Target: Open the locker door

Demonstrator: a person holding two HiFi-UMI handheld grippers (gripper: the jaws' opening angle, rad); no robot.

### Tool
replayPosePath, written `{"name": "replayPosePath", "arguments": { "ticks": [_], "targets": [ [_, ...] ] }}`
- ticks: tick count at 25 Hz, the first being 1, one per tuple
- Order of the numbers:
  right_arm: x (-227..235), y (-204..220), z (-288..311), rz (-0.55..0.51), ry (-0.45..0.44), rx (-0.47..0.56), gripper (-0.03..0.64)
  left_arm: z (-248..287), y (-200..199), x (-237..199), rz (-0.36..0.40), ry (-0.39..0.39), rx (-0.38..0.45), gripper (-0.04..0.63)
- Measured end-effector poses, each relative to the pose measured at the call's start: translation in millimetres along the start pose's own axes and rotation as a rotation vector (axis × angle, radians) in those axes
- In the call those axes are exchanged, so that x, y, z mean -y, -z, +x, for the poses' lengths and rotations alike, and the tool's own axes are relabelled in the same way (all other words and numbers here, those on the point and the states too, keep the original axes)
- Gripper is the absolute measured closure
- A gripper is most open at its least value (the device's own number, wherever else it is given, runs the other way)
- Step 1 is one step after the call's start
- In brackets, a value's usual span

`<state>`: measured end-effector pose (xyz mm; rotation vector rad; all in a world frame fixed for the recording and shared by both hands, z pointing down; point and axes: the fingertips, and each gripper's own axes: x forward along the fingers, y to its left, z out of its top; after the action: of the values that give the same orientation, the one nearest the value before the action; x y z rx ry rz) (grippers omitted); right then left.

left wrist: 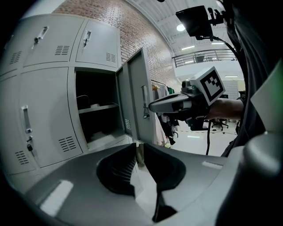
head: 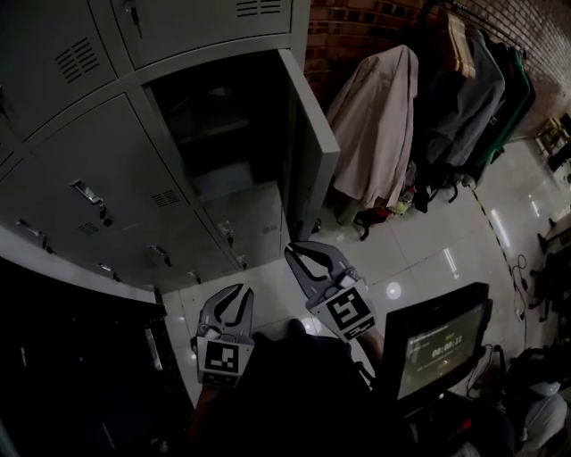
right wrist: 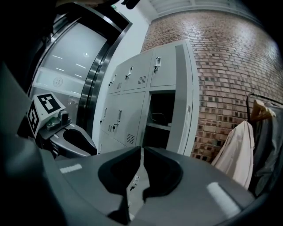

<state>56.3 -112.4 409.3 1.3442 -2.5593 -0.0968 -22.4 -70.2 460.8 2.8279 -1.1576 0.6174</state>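
The grey locker bank point(head: 85, 170) fills the upper left of the head view. One locker compartment point(head: 223, 134) is dark inside, and its door point(head: 308, 152) stands swung out to the right. My left gripper point(head: 242, 288) hovers low in front of the lockers, apart from them. Its jaws stand a narrow gap apart point(left wrist: 139, 152) with nothing between them. My right gripper point(head: 292, 250) is held to its right, shut and empty point(right wrist: 141, 154), short of the door's edge point(right wrist: 185, 97). The left gripper view shows the open door point(left wrist: 135, 97) and the right gripper point(left wrist: 154, 106) beside it.
Closed lockers with handles point(head: 89, 192) surround the open one. A pale coat point(head: 379, 120) and dark coats point(head: 473, 89) hang on a rack right of the door, against a brick wall point(head: 357, 27). A lit monitor point(head: 437, 344) stands at lower right over a glossy tiled floor point(head: 419, 241).
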Motion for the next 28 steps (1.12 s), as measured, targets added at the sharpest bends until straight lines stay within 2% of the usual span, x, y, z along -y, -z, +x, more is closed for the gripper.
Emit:
{"name": "replayPosePath", "arguments": {
  "ticks": [9,12,16,22,28],
  "targets": [
    [24,6,-15,0.013,0.069,-0.004,0.584,2,0,1,-0.001,0.002,-0.005,0.543],
    [32,-5,-22,0.011,0.088,0.03,0.583,2,0,-1,-0.001,0.0,-0.005,0.543],
    [48,8,-29,0.028,0.13,0.013,0.583,4,1,-2,-0.003,0.001,-0.005,0.543],
    [48,-1,-12,-0.016,0.085,0.019,0.572,6,0,-1,-0.004,0.004,-0.008,0.543],
    [30,-10,8,-0.026,0.006,0.049,0.572,6,4,-4,-0.012,-0.011,-0.019,0.543]
  ]
}}
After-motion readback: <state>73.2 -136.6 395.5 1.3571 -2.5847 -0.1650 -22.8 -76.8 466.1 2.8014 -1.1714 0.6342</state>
